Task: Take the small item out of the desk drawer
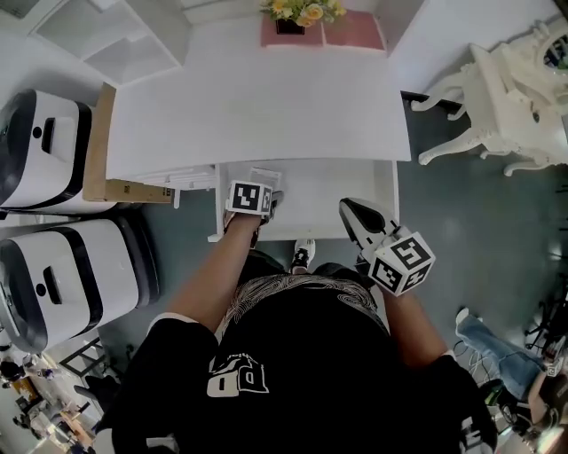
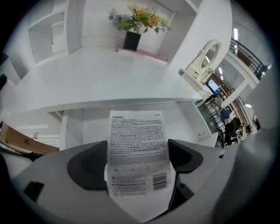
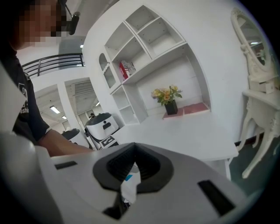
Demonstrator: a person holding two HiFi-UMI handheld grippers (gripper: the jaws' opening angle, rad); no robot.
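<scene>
The desk drawer [image 1: 319, 208] stands pulled out under the front edge of the white desk [image 1: 266, 97]. My left gripper [image 1: 267, 191] is over the drawer's left part, shut on a small white packet [image 1: 264, 176]. In the left gripper view the packet [image 2: 136, 144] stands upright between the jaws, its printed text and barcode facing the camera. My right gripper [image 1: 358, 218] hovers at the drawer's front right corner, jaws shut with nothing held. In the right gripper view its dark pads [image 3: 151, 168] meet at the tips.
A flower pot [image 1: 302, 11] and pink mats [image 1: 353, 31] sit at the desk's far edge. Two white machines [image 1: 44, 151] and a cardboard box [image 1: 111, 186] stand to the left, an ornate white chair [image 1: 506, 115] to the right. My shoe [image 1: 303, 253] is below the drawer.
</scene>
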